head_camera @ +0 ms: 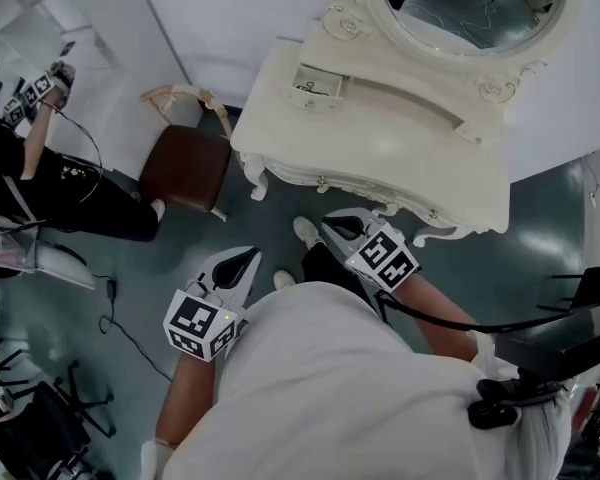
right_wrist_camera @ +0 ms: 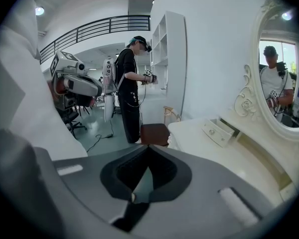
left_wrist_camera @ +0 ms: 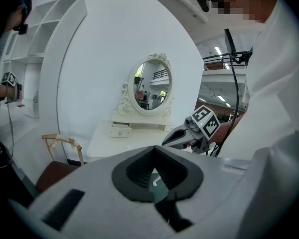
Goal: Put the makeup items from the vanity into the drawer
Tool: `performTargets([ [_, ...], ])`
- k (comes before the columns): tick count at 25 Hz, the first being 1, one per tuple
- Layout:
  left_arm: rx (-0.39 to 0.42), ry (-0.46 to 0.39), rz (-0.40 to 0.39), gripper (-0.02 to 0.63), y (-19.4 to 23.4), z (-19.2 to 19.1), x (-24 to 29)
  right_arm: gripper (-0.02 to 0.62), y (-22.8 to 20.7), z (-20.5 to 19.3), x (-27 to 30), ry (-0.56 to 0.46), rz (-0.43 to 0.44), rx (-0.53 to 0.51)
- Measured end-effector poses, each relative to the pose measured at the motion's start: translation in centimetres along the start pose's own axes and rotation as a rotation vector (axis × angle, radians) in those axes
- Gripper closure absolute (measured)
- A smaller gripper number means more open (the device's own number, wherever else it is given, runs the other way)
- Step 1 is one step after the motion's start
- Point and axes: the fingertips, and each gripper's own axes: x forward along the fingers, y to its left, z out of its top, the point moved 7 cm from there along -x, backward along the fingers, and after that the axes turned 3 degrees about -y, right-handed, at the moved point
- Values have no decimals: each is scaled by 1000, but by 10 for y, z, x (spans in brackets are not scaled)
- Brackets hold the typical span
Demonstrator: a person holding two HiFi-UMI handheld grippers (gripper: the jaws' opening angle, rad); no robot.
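Observation:
The white vanity [head_camera: 380,138] with its oval mirror [head_camera: 475,8] stands ahead of me. A small drawer [head_camera: 318,86] on its top is pulled open, and I cannot make out what is inside. No makeup items show on the bare top. My left gripper [head_camera: 250,256] hangs over the floor in front of the vanity, shut and holding nothing. My right gripper [head_camera: 332,222] is shut and empty too, just short of the vanity's front edge. The left gripper view shows the vanity [left_wrist_camera: 124,139], the drawer [left_wrist_camera: 120,130] and my right gripper [left_wrist_camera: 182,136]. In the right gripper view the drawer [right_wrist_camera: 218,132] lies to the right.
A brown-seated chair [head_camera: 185,168] stands left of the vanity. Another person [head_camera: 50,183] in black stands at far left holding grippers, and a cable [head_camera: 120,318] trails over the grey floor. A dark stand [head_camera: 570,328] is at my right. White shelving [right_wrist_camera: 169,59] lines the wall.

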Motion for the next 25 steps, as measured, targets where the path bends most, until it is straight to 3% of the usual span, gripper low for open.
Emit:
performTargets([
  [25, -15, 17, -11, 604, -4, -4, 17, 595, -4, -3, -4, -9, 11, -38],
])
